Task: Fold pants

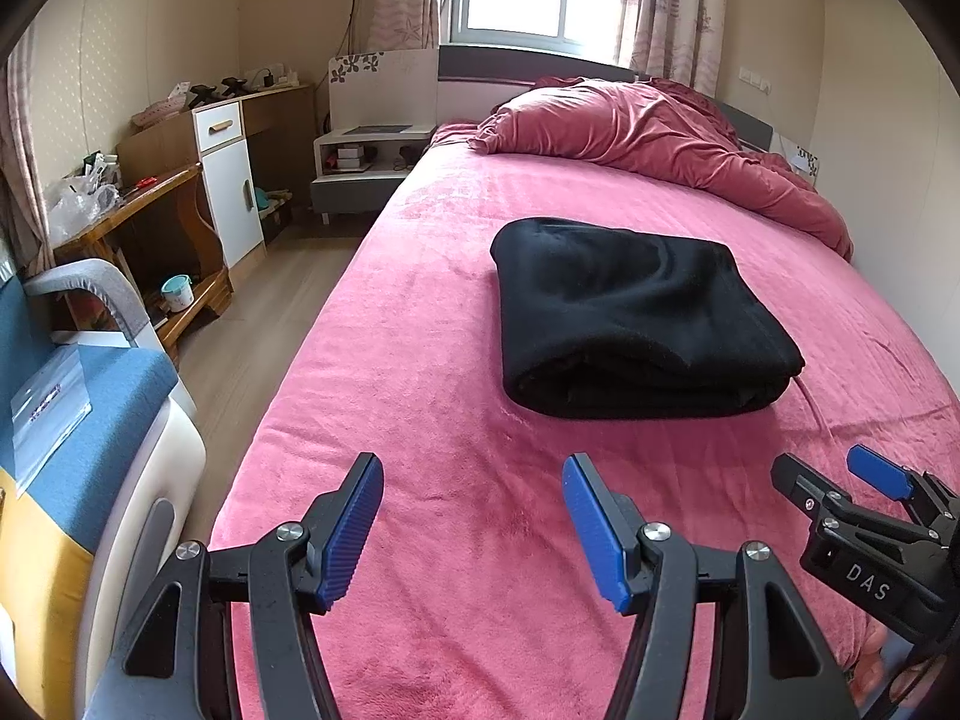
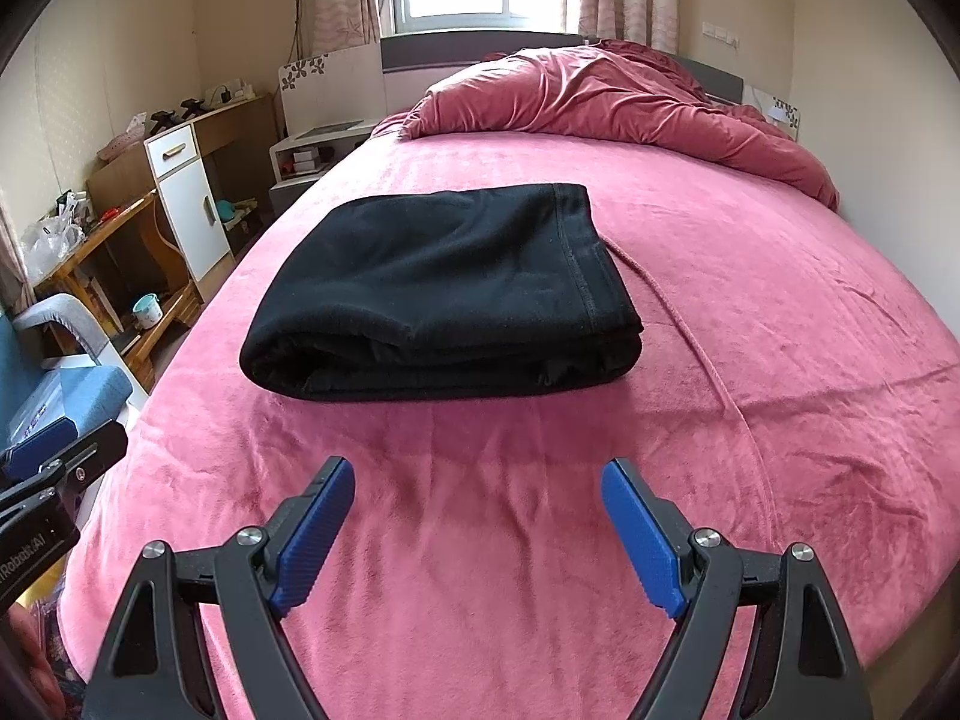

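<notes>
From the left wrist we see the folded black fleece pants (image 1: 642,318) lying on the pink plush bed (image 1: 420,360), ahead and slightly right of our left gripper (image 1: 474,531), well apart from it. Its jaws stand wide apart, holding nothing. The right gripper (image 1: 840,480) shows at the edge.

From the right wrist the pants (image 2: 444,294) form a neat layered rectangle, hem seam (image 2: 579,264) visible, ahead of our right gripper (image 2: 477,534), likewise spread wide and empty-handed.

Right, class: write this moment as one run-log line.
pants: folded, lying on bed | left gripper: open, empty, off pants | right gripper: open, empty, off pants | fold: looks done
</notes>
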The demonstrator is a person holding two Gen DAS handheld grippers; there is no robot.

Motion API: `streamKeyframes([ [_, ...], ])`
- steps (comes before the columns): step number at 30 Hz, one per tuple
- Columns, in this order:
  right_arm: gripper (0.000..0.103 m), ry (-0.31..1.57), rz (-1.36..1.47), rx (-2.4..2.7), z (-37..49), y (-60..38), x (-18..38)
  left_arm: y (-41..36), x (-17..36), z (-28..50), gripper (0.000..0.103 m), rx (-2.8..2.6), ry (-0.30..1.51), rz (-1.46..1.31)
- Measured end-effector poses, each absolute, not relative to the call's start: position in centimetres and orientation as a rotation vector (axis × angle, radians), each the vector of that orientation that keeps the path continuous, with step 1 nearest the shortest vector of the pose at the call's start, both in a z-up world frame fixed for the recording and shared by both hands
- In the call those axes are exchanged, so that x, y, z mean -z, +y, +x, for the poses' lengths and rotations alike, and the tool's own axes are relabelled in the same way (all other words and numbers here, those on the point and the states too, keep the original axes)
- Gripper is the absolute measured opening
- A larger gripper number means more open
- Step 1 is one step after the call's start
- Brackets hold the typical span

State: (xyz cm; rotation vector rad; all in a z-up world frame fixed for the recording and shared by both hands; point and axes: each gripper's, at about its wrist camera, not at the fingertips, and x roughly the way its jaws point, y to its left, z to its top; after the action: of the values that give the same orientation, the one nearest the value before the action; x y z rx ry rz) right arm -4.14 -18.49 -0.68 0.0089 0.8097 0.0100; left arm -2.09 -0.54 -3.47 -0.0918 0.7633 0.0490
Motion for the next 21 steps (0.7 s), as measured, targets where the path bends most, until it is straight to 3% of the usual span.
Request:
streamKeyframes([
  [21, 0.085, 0.81, 0.004, -0.009, -4.24, -18.5, 0.76, -0.55, 3.29, -2.26, 0.063, -0.053, 0.761, -0.089],
])
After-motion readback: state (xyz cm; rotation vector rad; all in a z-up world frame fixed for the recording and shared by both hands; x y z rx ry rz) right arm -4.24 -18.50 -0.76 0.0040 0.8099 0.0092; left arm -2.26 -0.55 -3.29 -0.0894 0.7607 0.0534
